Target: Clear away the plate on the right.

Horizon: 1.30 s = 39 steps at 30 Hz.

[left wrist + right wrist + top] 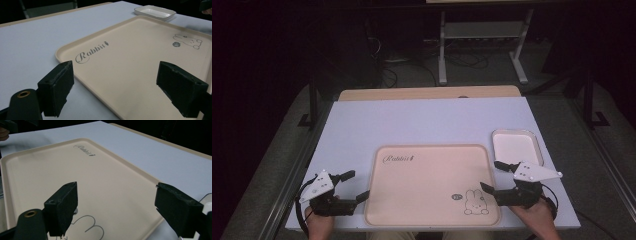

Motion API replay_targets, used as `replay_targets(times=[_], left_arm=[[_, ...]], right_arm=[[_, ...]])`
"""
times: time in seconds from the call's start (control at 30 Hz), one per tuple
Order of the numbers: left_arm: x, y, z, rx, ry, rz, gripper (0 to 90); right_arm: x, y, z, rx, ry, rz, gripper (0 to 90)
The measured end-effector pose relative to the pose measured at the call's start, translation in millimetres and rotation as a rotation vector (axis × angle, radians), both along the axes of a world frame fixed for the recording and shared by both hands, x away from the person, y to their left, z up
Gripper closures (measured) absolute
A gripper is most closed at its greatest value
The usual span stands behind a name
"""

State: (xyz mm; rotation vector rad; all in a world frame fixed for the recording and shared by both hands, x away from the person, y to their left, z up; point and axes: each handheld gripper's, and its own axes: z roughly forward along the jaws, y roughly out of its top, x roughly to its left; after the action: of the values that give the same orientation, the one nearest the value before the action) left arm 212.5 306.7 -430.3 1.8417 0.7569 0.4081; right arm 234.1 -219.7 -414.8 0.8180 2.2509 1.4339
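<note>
So the beige tray [432,185] sits flat in the lower middle of the high view, on the pale table [412,120], long axis running left to right across the frame. Its "Rabbit" lettering [398,159] is up in the tray's upper left corner and reads upright from the person's side, and the little bunny drawing [476,202] is in the lower right corner. A small white dish [516,146] sits just off the tray's upper right corner, apart from it. The left gripper [351,186] is at lower left, jaws spread wide with nothing between them, tips pointing at the tray's left edge. The right gripper [492,176] at lower right is just as wide and empty, tips over the tray's right rim, though I can't tell if they touch.
</note>
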Motion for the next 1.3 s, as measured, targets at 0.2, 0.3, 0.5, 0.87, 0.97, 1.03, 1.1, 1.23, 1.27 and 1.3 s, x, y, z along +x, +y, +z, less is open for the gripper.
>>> replay_targets(times=[0.2, 0.3, 0.5, 0.87, 0.97, 1.03, 1.1, 1.23, 1.27, 1.3], left_arm=[[-0.9, -1.1, 0.1, 0.006, -0.002, -0.004, 13.9], [-1.2, -0.9, 0.4, 0.006, -0.005, -0.006, 14.0], [-0.6, -0.4, 0.0, 0.005, -0.003, -0.005, 14.0], [-1.2, 1.0, -0.1, 0.006, -0.003, 0.001, 14.0], [-1.7, 1.5, 0.0, 0.007, -0.005, 0.002, 14.0], [-2.0, 1.7, 0.1, 0.006, -0.004, 0.004, 14.0], [-2.0, 1.8, 0.1, 0.006, -0.004, 0.004, 14.0], [-1.5, 1.6, -0.2, 0.009, -0.004, 0.004, 14.0], [-1.5, 1.3, -0.3, 0.01, -0.003, 0.004, 14.0], [-1.5, 1.0, -0.5, 0.01, -0.002, 0.003, 14.0]], right_arm=[[0.1, -1.3, 0.0, 0.004, 0.007, 0.0, 17.9], [-0.4, -1.5, 0.2, 0.004, 0.004, 0.002, 17.9], [-1.0, -2.8, -0.1, -0.003, 0.013, 0.018, 18.2], [-6.0, -11.8, 2.6, 0.012, 0.012, 0.016, 18.9], [-7.5, -15.1, 4.0, 0.012, 0.015, 0.016, 18.9], [-8.3, -18.6, 4.7, 0.015, 0.016, 0.014, 18.8], [-9.0, -20.5, 5.6, 0.016, 0.018, 0.011, 18.8], [-12.3, -33.6, 7.7, 0.014, 0.015, -0.005, 19.4], [-12.9, -36.9, 7.5, 0.016, 0.019, -0.011, 19.5], [-13.5, -39.9, 7.3, 0.019, 0.023, -0.019, 19.5]])
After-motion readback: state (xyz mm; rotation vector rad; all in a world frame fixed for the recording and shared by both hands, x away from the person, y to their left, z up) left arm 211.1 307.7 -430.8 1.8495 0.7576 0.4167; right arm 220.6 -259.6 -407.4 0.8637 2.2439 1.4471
